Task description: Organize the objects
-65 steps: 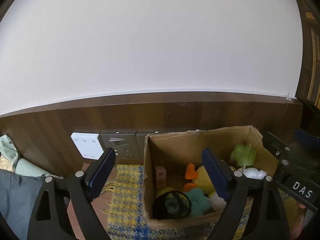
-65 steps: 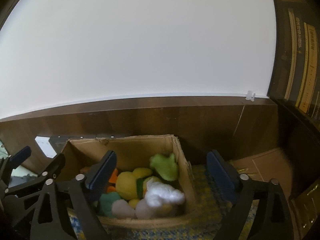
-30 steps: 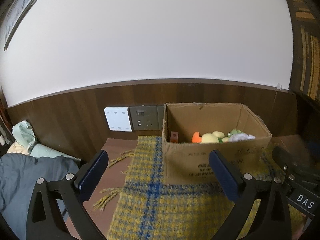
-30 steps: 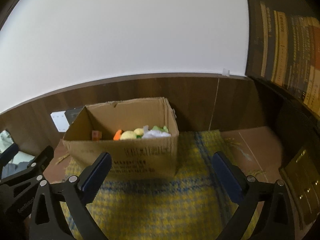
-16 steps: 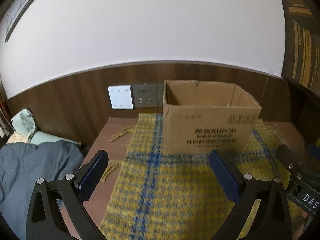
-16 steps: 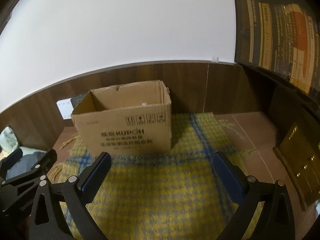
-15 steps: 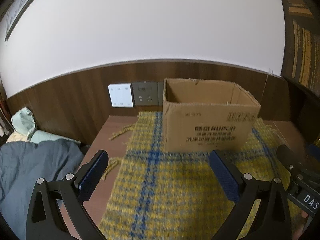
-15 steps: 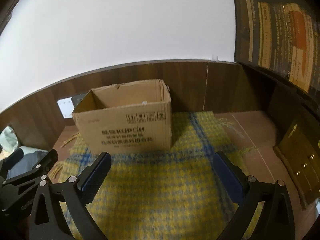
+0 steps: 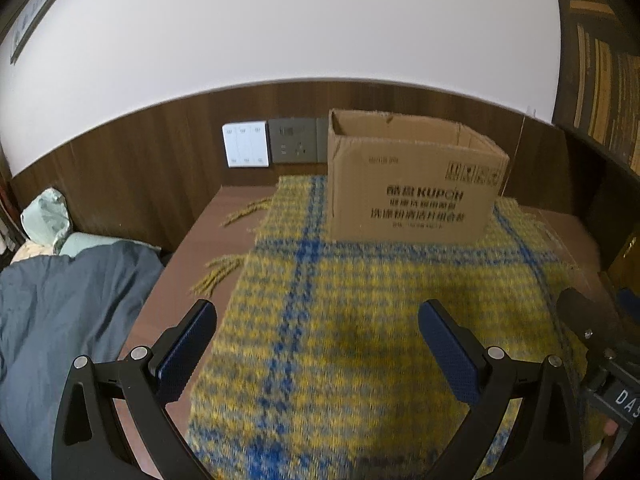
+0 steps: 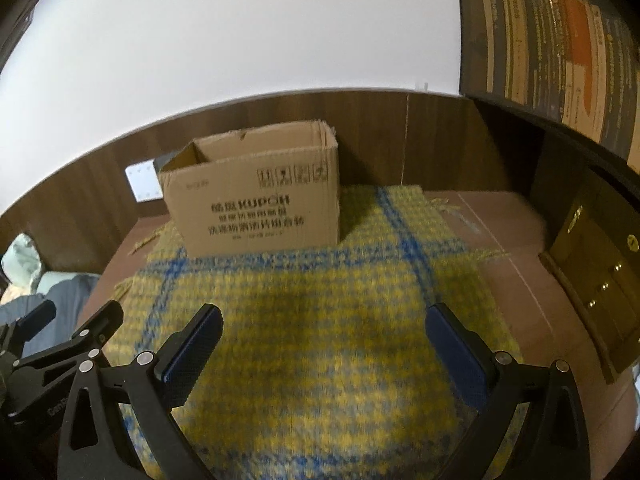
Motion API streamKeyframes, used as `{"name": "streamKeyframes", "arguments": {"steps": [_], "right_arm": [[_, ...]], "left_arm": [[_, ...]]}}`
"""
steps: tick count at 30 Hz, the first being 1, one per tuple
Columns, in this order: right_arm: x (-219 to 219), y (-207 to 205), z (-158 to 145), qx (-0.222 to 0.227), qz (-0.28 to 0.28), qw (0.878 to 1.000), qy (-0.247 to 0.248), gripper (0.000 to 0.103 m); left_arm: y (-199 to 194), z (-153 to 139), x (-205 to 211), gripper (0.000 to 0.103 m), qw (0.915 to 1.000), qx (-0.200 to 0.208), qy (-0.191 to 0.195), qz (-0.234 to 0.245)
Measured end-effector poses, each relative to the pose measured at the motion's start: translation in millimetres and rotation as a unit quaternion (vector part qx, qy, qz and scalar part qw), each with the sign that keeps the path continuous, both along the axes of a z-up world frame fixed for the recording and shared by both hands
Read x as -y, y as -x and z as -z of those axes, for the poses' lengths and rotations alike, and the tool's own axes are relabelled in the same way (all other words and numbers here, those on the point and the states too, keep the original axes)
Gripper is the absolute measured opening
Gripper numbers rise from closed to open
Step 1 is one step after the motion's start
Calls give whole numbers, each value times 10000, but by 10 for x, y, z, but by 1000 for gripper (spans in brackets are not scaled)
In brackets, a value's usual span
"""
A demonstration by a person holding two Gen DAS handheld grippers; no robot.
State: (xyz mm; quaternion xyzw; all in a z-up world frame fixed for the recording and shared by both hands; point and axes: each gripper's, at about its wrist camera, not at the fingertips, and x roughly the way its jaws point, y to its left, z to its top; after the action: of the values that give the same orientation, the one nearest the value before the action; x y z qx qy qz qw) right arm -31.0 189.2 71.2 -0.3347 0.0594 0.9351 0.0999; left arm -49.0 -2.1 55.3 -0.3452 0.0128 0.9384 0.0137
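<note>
I am holding the left gripper [image 9: 318,334] released, its blue pads wide apart and gripping nothing, low over the near part of the yellow-and-blue plaid woven blanket [image 9: 360,300]. I am keeping the right gripper [image 10: 324,338] just as slack and empty beside it. The open-topped brown cardboard box with black printing [image 9: 412,184] is sitting on the blanket's far edge, close to the dark wood wall panel [image 9: 140,168], presumably so loose things collect in one place. Its inside is hidden from this low angle. Nothing loose is lying on the blanket, so I am judging the sorting close to done.
</note>
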Motion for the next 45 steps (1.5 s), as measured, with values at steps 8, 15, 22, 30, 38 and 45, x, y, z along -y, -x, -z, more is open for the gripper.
{"name": "streamKeyframes", "arguments": {"steps": [8, 15, 22, 30, 38, 45], "right_arm": [[49, -128, 195, 172, -37, 9998, 44, 102], [43, -170, 375, 383, -17, 9992, 116, 102], [-9, -219, 469, 457, 103, 9988, 133, 102], [-34, -224, 510, 533, 135, 9984, 110, 102], [-29, -217, 508, 545, 142, 9984, 101, 102], [-17, -232, 492, 515, 130, 9986, 83, 102]], "left_arm": [[-166, 59, -9, 103, 9999, -4, 120, -8], [-213, 169, 6, 103, 9998, 106, 169, -43], [-241, 275, -33, 103, 9994, 216, 263, 2], [-228, 323, -32, 103, 9992, 284, 265, -15], [-218, 341, -10, 103, 9991, 321, 260, -23], [-219, 343, -11, 103, 9992, 342, 224, 10]]}}
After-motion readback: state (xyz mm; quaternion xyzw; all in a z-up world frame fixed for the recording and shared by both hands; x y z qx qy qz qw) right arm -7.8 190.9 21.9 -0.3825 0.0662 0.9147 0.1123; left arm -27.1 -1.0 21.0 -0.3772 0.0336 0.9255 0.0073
